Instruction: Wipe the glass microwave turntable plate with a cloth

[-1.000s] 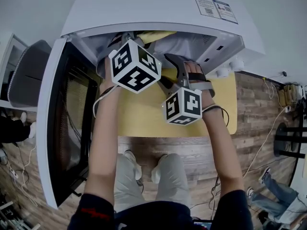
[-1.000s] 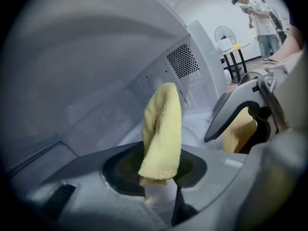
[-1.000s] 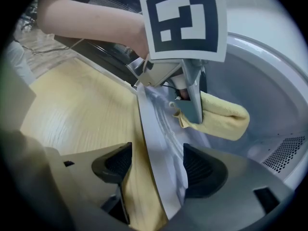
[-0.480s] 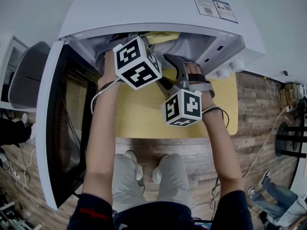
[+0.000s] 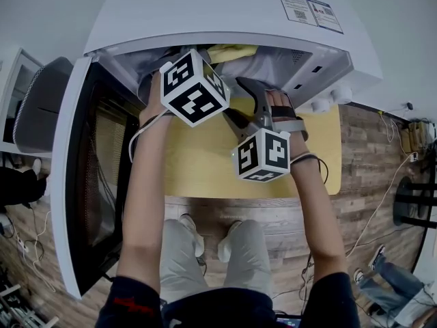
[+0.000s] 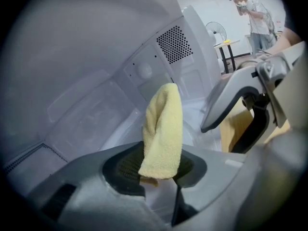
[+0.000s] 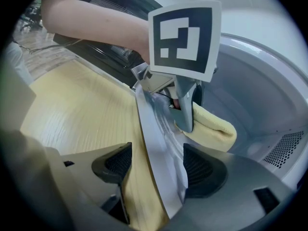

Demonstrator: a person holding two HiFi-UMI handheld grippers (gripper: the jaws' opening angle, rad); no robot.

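Both grippers reach into the open white microwave (image 5: 225, 12). In the left gripper view my left gripper (image 6: 161, 166) is shut on a folded yellow cloth (image 6: 163, 129), which sticks out ahead toward the cavity's back wall. In the right gripper view the glass turntable plate (image 7: 154, 129) runs tilted and edge-on between the jaws of my right gripper (image 7: 156, 165), which is shut on its rim. There the cloth (image 7: 211, 126) lies against the plate's far face. In the head view only the marker cubes (image 5: 194, 87) and a strip of cloth (image 5: 229, 52) show; both sets of jaws are hidden.
The microwave door (image 5: 89, 169) hangs open to the left. The microwave stands on a yellow tabletop (image 5: 205, 156) above wood-pattern flooring. The cavity walls and vent grille (image 6: 173, 44) close in around the left gripper. A person (image 6: 250, 13) stands far off in the room.
My left gripper has pushed a little deeper and higher into the cavity with the cloth. The right gripper has hardly moved and keeps the plate.
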